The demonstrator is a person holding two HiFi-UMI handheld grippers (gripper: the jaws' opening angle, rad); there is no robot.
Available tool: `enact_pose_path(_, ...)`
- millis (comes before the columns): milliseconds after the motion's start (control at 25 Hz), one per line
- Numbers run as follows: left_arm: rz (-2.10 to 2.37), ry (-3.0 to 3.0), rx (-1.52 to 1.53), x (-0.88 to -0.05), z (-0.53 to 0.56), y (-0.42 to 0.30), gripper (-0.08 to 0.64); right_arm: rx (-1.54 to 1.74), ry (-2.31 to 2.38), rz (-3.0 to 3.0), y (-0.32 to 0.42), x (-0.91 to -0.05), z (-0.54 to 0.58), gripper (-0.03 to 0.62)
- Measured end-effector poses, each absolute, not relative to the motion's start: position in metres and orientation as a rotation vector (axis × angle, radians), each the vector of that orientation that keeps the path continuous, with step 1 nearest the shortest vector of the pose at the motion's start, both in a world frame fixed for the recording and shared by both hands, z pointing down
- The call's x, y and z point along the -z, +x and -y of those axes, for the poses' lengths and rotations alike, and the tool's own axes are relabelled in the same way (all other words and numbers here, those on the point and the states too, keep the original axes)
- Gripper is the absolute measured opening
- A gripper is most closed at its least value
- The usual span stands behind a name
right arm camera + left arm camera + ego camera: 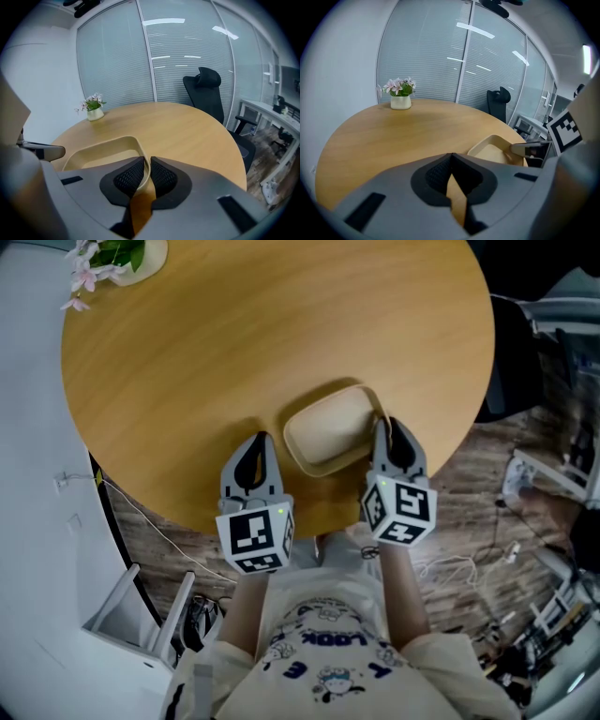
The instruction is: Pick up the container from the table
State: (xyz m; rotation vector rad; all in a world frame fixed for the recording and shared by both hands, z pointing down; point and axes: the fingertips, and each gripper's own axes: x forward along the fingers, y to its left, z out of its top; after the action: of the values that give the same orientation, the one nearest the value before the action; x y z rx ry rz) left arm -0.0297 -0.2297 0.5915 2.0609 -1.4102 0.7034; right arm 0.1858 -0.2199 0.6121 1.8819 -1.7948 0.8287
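Round wooden table (pixel 234 352), head view from above.

Container (pixel 330 432): shallow beige tray, rounded corners, empty. Near table's near edge, betw. the two grippers. Resting on wood or raised off it: can't tell.

R gripper (pixel 384 426): at container's right side. Right gripper view: R gripper (pixel 145 165) jaws nearly together, clamped on container (pixel 101 152) at its thin right-hand rim. Rim wall sandwiched betw. the meshed black pads (pixel 129 177), one pad inside the tray, other outside.

L gripper (pixel 260 439): just left of container, not touching it, tips over bare tabletop. Left gripper view: L gripper (pixel 451 157) jaws closed, tips meeting, nothing held. Only wood visible thru slit behind tips. Container (pixel 493 149) off to the right there, w/ R gripper's jaw on its rim.

Marker cube on each gripper, on the end toward the person. Forearms and printed white shirt (pixel 328 652) at bottom of head view.

Flower pot (pixel 122 257): white, pink blooms, at table's far-left edge, well apart from container. Black office chair (pixel 208 93) beyond table, in front of glass wall (pixel 187 56) w/ blinds.
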Motion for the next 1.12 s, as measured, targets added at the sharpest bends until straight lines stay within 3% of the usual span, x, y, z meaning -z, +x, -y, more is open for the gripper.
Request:
enact_pose_path(520,1.437,2.082,-0.656,-0.573,0.233,-0.027,0.003,-0.863,1.915,1.859,0.178,-0.594,0.222,0.028)
enact_pose_path(1120,1.550,2.219,-0.484,-0.485,0.245,-0.027,0.003,-0.667,2.028,2.014,0.175,-0.491,0.238,0.028)
